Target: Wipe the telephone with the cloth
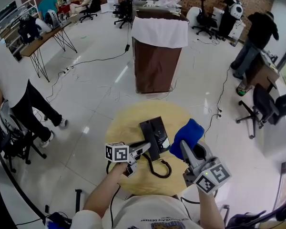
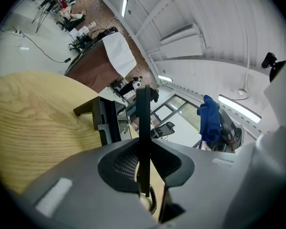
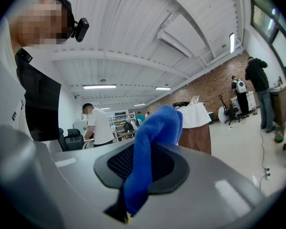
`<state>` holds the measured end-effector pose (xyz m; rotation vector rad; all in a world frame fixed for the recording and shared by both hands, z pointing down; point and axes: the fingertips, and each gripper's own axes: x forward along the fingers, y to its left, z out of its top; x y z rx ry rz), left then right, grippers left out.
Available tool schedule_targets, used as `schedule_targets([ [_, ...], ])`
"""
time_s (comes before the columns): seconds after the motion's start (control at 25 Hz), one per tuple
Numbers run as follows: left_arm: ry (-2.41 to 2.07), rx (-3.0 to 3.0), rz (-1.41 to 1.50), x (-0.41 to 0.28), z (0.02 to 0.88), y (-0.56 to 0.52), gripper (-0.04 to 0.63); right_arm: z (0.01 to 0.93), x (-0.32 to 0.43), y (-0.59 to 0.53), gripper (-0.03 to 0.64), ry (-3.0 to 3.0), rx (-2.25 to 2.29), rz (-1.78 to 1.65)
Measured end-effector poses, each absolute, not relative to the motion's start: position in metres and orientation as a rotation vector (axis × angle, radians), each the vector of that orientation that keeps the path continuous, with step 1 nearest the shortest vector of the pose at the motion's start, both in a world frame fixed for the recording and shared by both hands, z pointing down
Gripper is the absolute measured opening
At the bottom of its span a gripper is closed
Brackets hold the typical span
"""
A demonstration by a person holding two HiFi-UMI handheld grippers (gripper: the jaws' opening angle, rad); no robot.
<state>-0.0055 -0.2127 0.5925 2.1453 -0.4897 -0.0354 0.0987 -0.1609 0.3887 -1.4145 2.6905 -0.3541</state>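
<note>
The telephone (image 1: pixel 155 135) sits near the centre of the round wooden table (image 1: pixel 126 125), with its coiled cord (image 1: pixel 161 170) trailing toward the person. The left gripper (image 1: pixel 139 150) is closed on a thin black part at the telephone's near-left side, judged to be the handset, which steadies the unit. The right gripper (image 1: pixel 185 146) is clamped on the blue cloth (image 1: pixel 188 135), which is raised just right of the telephone and not yet touching it. Current step: approach, wiping not yet begun. Next move: lower the cloth onto the telephone's top face and stroke across it.
</note>
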Motion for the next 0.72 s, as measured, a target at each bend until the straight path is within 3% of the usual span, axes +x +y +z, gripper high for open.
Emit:
schedule_targets([
  [0.72, -0.533, 1.977, -0.076, -0.004, 0.638, -0.238, 0.06, 0.431, 0.109, -0.155, 0.063, 2.689, -1.466, -0.515],
])
